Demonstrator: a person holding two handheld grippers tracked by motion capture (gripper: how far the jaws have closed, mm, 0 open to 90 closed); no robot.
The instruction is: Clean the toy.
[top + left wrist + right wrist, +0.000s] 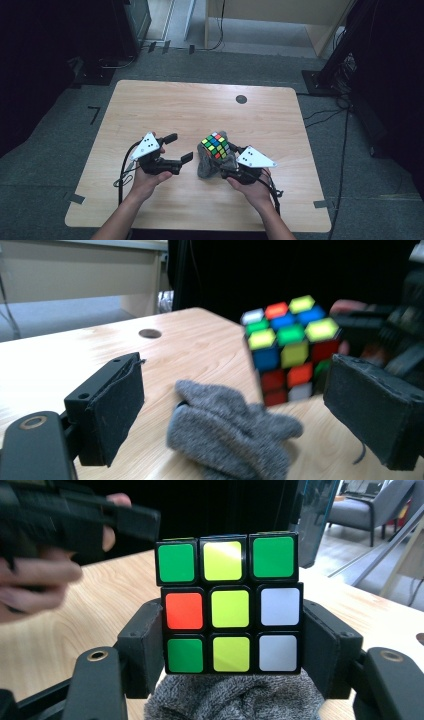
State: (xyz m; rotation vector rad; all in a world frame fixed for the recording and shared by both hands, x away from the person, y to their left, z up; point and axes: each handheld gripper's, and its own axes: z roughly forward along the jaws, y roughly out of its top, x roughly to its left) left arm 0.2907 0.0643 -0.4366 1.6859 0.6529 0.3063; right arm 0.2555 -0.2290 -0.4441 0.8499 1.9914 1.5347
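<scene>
**Cube clamped right; cloth loose beneath**

I note the wooden table (165, 105) first, bare apart from the work near its front edge. The grey cloth (227, 432) lies bunched there, under the puzzle cube (231, 603). My right gripper (231, 645) pinches the cube's lower two layers. My left gripper (227, 405) stands spread, empty, the cloth lying between its jaws. Risk, in my judgement: a twist could lever the cube from the pads, or the cloth could snag.
</scene>
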